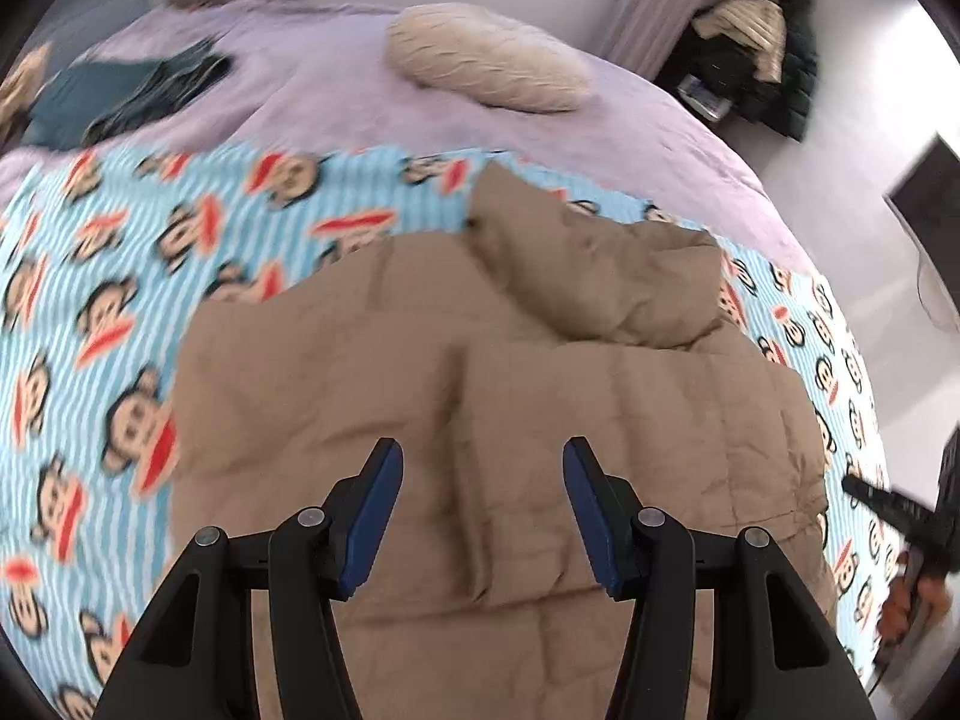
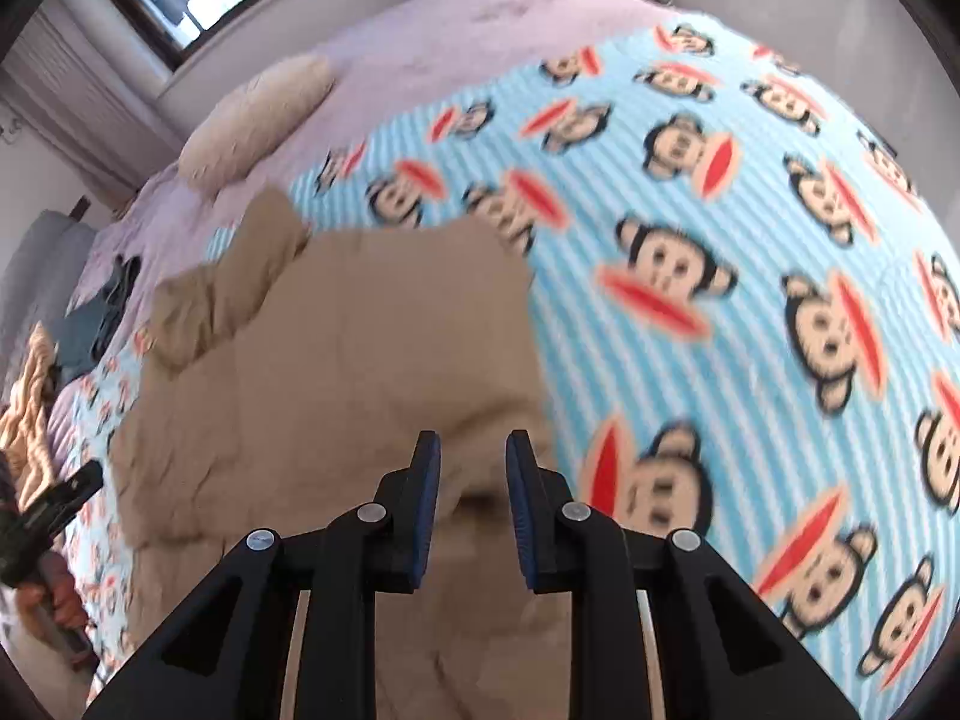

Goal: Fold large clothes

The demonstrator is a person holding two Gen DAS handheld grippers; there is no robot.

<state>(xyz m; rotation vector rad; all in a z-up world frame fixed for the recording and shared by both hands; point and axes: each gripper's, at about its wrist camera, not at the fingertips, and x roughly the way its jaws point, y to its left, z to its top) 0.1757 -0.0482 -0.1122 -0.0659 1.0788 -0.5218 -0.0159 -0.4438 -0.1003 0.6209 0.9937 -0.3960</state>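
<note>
Left wrist view. The left gripper point(image 1: 480, 510) hung above the tan quilted jacket point(image 1: 480, 360) with its jaws spread wide and nothing between them. The jacket lay on the monkey-print blanket point(image 1: 90, 300), which covered the near part of the lilac bedspread point(image 1: 360, 108); the broad, soft surface presumably served as a folding bench. One part of the garment, likely a sleeve or hood point(image 1: 600, 264), was doubled back over the body, so the fold appeared to be partly made. A cream pillow point(image 1: 486, 60) and a dark garment point(image 1: 132, 90) lay well apart on the far side of the bed. The right gripper point(image 1: 900, 510) showed at the right edge, blurred, beside the jacket's border.

Right wrist view. The right gripper point(image 2: 471, 516) pointed down at the jacket point(image 2: 330, 360), near its edge beside the blanket point(image 2: 720, 240). Its jaws stood narrowly apart, with tan fabric visible in the gap; motion blur hid whether the pads point(image 2: 427, 516) pinched cloth or merely framed it, so its grip could not be told. Such a position would suit taking an edge. The left gripper point(image 2: 54, 504) showed at the left margin.
</note>
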